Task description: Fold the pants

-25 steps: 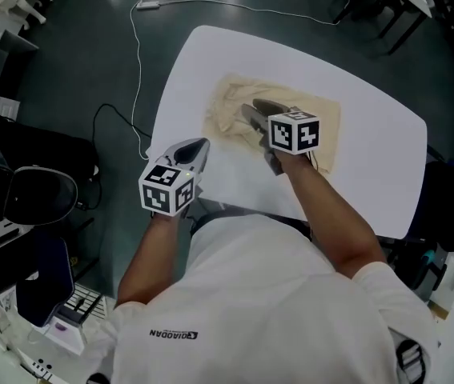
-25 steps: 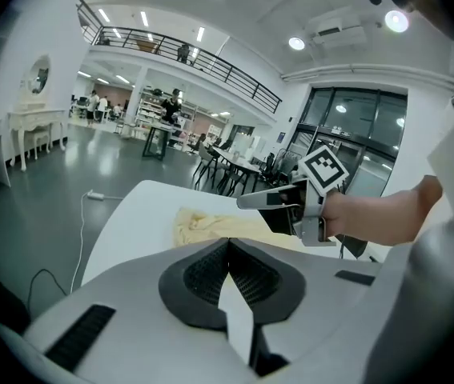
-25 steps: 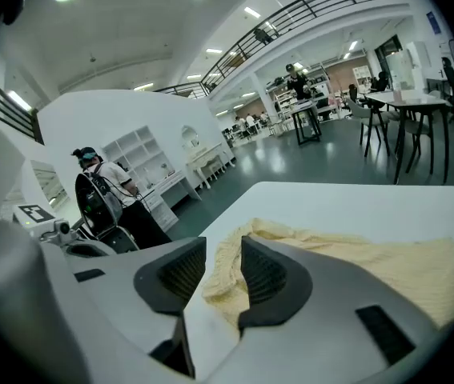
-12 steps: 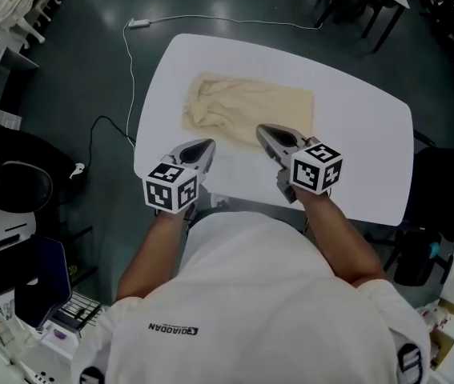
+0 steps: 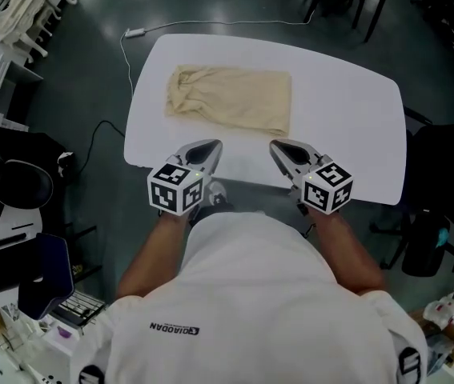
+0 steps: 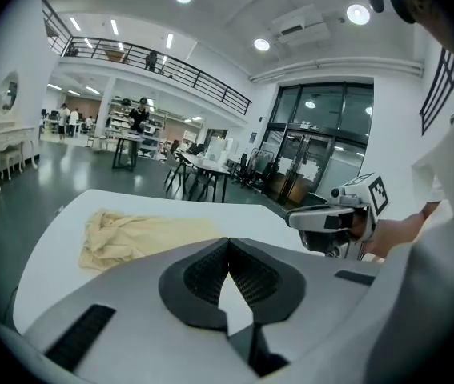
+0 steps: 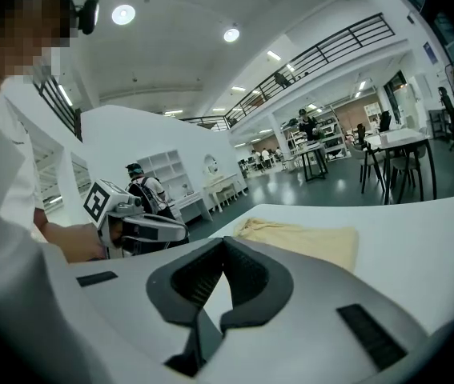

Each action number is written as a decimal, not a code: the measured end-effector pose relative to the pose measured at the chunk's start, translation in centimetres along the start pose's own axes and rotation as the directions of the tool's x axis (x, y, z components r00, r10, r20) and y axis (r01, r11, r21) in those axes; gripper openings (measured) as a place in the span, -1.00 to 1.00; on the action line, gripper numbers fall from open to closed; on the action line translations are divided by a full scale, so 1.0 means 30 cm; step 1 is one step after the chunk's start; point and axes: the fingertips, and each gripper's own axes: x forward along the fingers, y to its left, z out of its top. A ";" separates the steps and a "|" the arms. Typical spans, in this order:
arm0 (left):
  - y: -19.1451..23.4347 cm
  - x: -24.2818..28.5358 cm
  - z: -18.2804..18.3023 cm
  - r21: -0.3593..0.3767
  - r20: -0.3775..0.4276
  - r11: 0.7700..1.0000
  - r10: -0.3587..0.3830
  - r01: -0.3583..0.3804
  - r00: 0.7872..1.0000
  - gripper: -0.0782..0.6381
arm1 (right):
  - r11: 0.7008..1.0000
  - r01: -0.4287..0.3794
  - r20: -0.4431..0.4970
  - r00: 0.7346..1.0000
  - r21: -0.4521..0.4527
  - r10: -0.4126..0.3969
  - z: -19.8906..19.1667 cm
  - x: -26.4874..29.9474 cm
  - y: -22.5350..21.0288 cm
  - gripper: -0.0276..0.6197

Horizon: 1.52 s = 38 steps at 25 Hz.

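White table (image 5: pixel 150 130) in open hall, dark floor around. Pants (image 5: pixel 231 98) lie folded on far-left part. Left gripper (image 5: pixel 205 147) clenched, empty, at near edge; right gripper (image 5: pixel 281 147) likewise. Fold looks complete: hold both clear, avoid snagging cloth.

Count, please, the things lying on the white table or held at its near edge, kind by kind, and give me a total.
Folded beige pants: 1
Grippers: 2, the left gripper and the right gripper, both shut and empty
Total: 3
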 end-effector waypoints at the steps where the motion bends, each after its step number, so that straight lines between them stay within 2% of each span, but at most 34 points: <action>1: -0.025 -0.006 -0.008 0.002 -0.005 1.000 0.005 -0.005 1.000 -0.70 | 1.000 0.002 0.002 1.000 -0.008 -0.002 -0.010 -0.034 0.004 -0.86; 8: -0.171 -0.059 -0.101 0.021 -0.024 0.998 0.054 -0.054 0.998 -0.70 | 0.999 0.010 0.026 1.000 0.031 -0.011 -0.131 -0.217 -0.024 -0.86; 13: -0.185 -0.115 -0.144 0.031 -0.042 0.996 0.087 -0.086 0.995 -0.70 | 0.998 0.028 0.064 0.997 0.057 -0.032 -0.141 -0.269 -0.025 -0.86; 17: -0.178 -0.121 -0.119 0.047 -0.034 0.994 0.095 -0.094 0.995 -0.70 | 0.998 0.038 0.081 0.996 0.041 -0.041 -0.130 -0.297 -0.012 -0.86; 23: -0.165 -0.088 -0.059 0.092 -0.024 0.995 0.051 -0.049 0.998 -0.70 | 0.993 0.092 0.087 0.991 0.068 -0.098 -0.148 -0.299 -0.037 -0.86; 28: -0.056 -0.082 -0.038 0.114 -0.045 0.993 0.014 -0.009 0.999 -0.70 | 0.985 0.143 0.085 0.985 0.094 -0.151 -0.145 -0.210 -0.032 -0.86; 38: 0.302 -0.100 0.066 0.176 -0.084 0.979 -0.091 0.105 0.992 -0.70 | 0.953 0.266 0.085 0.956 0.146 -0.280 -0.075 0.118 0.023 -0.86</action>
